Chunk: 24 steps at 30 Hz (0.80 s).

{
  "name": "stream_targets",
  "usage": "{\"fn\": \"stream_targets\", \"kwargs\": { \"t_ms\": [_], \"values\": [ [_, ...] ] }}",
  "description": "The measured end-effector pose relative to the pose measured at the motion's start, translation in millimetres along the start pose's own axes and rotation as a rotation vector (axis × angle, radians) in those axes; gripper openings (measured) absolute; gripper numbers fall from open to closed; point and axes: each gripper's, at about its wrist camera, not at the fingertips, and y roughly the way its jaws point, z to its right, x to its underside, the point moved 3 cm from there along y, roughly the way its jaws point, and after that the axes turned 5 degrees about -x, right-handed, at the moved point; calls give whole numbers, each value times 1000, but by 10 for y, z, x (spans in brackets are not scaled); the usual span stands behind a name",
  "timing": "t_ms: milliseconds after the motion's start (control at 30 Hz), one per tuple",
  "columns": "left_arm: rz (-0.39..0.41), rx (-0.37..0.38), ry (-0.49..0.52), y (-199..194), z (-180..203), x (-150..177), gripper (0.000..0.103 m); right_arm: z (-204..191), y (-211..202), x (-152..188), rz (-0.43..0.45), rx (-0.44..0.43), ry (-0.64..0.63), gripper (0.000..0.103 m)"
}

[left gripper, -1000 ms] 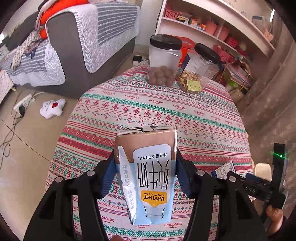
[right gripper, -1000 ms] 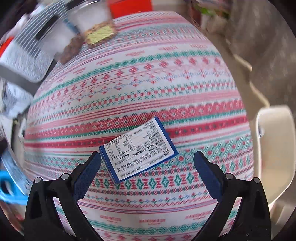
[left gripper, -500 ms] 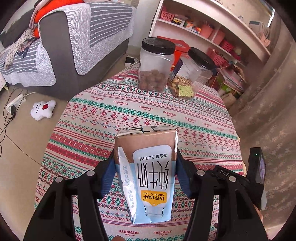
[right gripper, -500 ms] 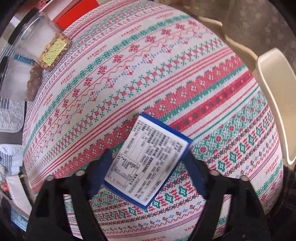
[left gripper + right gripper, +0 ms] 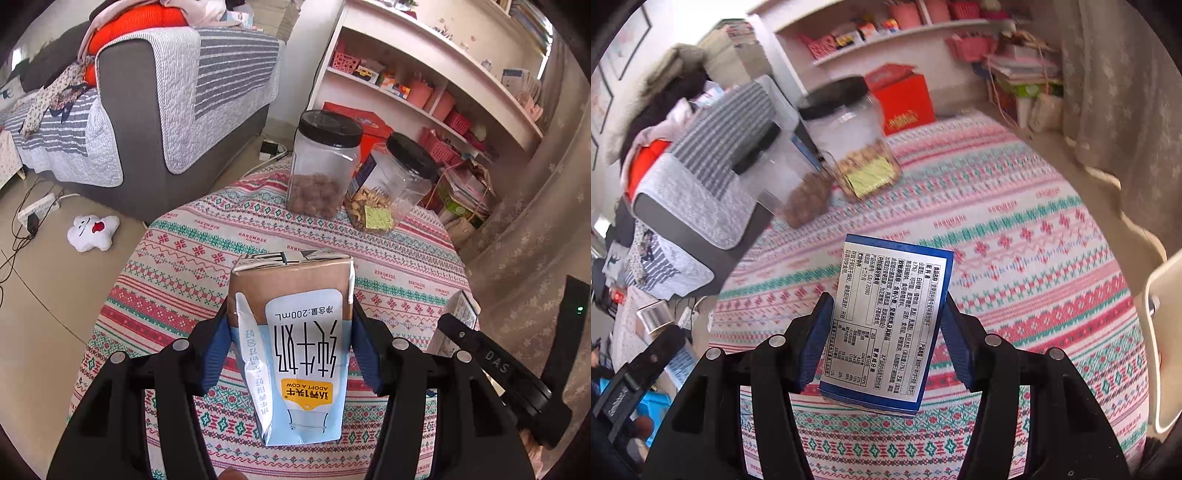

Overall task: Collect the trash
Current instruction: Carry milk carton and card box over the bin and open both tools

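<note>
My left gripper (image 5: 290,354) is shut on a brown and pale blue milk carton (image 5: 295,339), held above the patterned tablecloth (image 5: 184,258). My right gripper (image 5: 882,343) is shut on a small blue box (image 5: 886,325) with a white printed label, lifted off the tablecloth (image 5: 1015,240). In the left wrist view the right gripper (image 5: 491,365) shows at the right edge with a corner of the blue box (image 5: 461,310).
Two clear jars with black lids, one with brown nuts (image 5: 321,166) and one with pale nuts (image 5: 391,188), stand at the table's far side. A grey sofa (image 5: 147,110) and a shelf (image 5: 424,74) lie beyond. A white bin (image 5: 1163,332) stands right of the table.
My right gripper closed on the blue box and lifted it off the table, tilting up. My left gripper rose slightly, still holding the carton.
</note>
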Motion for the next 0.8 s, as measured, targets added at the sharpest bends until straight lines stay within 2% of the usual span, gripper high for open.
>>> {"fn": "stream_targets", "kwargs": {
  "t_ms": [167,367,600,800],
  "values": [
    [162,1,10,-312,86,-83,58,-193,-458,-148,190,11,-154,55],
    [307,-20,46,-642,258,-100,58,-150,-825,-235,324,61,-222,55],
    [406,-37,102,-888,541,-40,58,-25,-1182,-228,433,138,-269,55],
    [447,-32,144,-994,811,58,58,192,-1476,-273,502,204,-261,55]
  ]
}}
